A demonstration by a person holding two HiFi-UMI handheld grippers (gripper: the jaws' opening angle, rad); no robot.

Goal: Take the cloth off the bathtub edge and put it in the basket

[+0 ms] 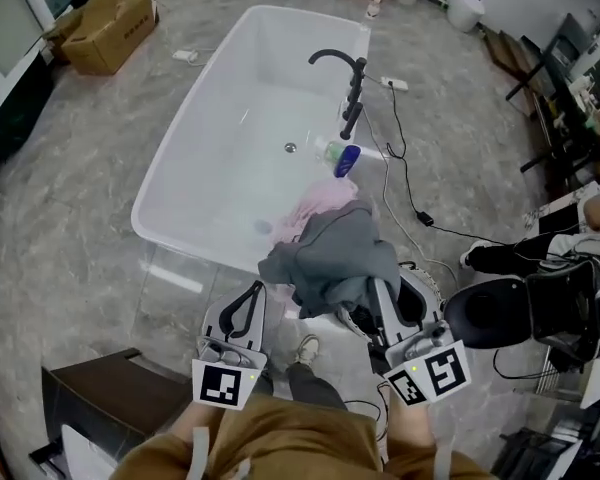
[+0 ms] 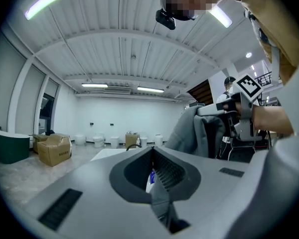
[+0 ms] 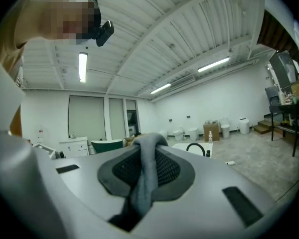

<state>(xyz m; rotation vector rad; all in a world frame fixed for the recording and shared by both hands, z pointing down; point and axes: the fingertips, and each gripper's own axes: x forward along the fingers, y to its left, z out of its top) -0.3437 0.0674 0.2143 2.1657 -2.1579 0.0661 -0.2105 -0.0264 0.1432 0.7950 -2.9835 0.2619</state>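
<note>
The right hand-held gripper (image 1: 378,303) is clamped narrow on a fold of the crumpled grey fabric cloth (image 1: 335,253). The cloth hangs above the near right corner of the white rectangular bathtub (image 1: 180,158). The left hand-held gripper (image 1: 248,306) has its jaws together on nothing. The small pinch may slip and drop the cloth. Its trailing folds could also drag the pale pink cloth (image 1: 320,203) off that edge.

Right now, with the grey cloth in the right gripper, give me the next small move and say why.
Probably carry the right gripper toward the round white-rimmed container beside it, apparently the basket, and hold the grey cloth over its opening. The jaws are clamped on the cloth, which hangs free in the air, so only the placing seems left.
</note>
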